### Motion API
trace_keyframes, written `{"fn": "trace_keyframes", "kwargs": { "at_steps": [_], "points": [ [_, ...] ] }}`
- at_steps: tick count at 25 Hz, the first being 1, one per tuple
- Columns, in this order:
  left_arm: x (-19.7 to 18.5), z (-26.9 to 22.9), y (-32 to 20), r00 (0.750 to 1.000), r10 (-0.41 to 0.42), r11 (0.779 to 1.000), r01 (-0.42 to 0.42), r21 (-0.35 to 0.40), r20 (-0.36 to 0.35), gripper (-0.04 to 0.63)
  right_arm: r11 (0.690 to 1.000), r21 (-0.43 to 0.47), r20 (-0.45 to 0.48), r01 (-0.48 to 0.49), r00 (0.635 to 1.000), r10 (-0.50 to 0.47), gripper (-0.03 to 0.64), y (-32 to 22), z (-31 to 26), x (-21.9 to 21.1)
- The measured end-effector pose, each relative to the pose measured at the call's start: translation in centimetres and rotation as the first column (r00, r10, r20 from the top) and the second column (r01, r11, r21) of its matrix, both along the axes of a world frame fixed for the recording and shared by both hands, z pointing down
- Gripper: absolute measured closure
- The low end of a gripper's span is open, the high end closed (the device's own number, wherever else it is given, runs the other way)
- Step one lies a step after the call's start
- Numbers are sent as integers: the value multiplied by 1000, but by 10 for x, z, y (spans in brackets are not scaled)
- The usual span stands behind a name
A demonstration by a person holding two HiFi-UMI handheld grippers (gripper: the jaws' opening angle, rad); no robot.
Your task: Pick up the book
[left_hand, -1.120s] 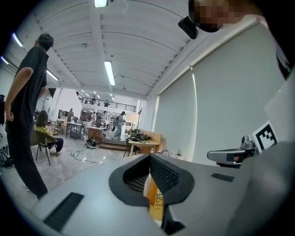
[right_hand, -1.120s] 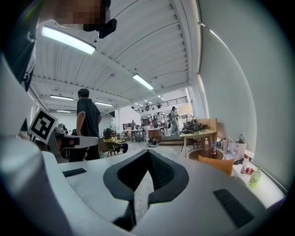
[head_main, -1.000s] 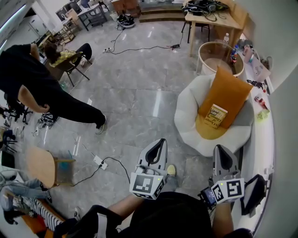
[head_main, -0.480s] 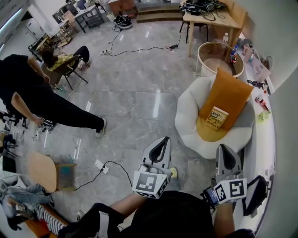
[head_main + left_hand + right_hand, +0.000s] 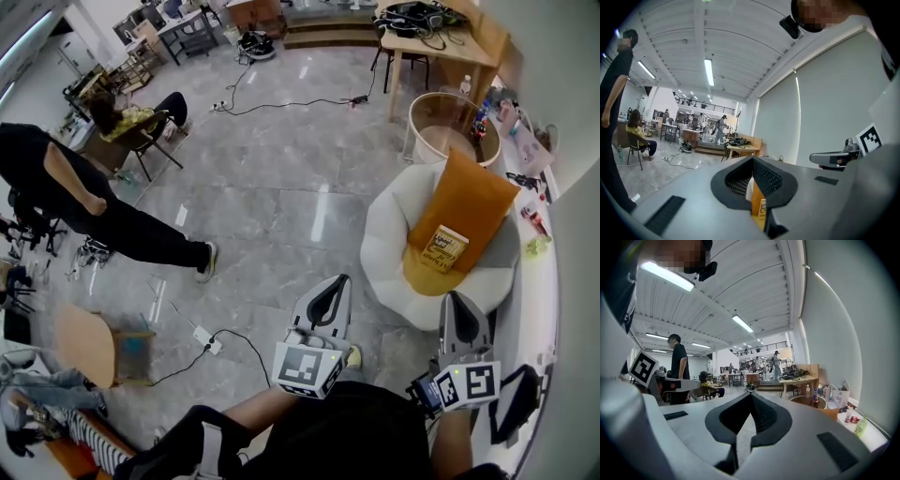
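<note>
The book (image 5: 443,247), yellow with dark print, leans on an orange cushion (image 5: 464,202) in a white armchair (image 5: 386,246). My left gripper (image 5: 329,290) is held over the floor, short of the chair and to its left, jaws together with nothing in them. My right gripper (image 5: 458,306) points at the chair's near edge, shut and empty. In the left gripper view the tips (image 5: 752,158) meet, and the book (image 5: 762,210) and cushion (image 5: 756,193) show through the slit below them. In the right gripper view the gripper (image 5: 751,394) is shut, with only floor showing below.
A round glass-walled side table (image 5: 441,114) stands behind the chair, a wooden desk (image 5: 441,39) beyond it. A white ledge (image 5: 536,225) with small items runs along the right wall. A person in black (image 5: 89,202) stands left; a power strip and cable (image 5: 208,339) lie near my feet.
Both grippers have moved a little forward towards the armchair, still shut. The person in black at the left has shifted pose.
</note>
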State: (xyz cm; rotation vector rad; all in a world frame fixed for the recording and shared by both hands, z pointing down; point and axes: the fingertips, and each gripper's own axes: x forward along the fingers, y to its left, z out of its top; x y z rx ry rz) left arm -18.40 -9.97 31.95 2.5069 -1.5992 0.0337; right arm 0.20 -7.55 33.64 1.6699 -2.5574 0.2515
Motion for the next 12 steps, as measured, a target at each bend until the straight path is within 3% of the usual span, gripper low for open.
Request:
{"fn": "trace_keyframes", "kwargs": {
  "at_steps": [12],
  "points": [
    [-25,3,-15,1000,-4,1000,4,14,-20,583,1000,11,-37,12,999,-12,606,-15,-2,-24]
  ]
}}
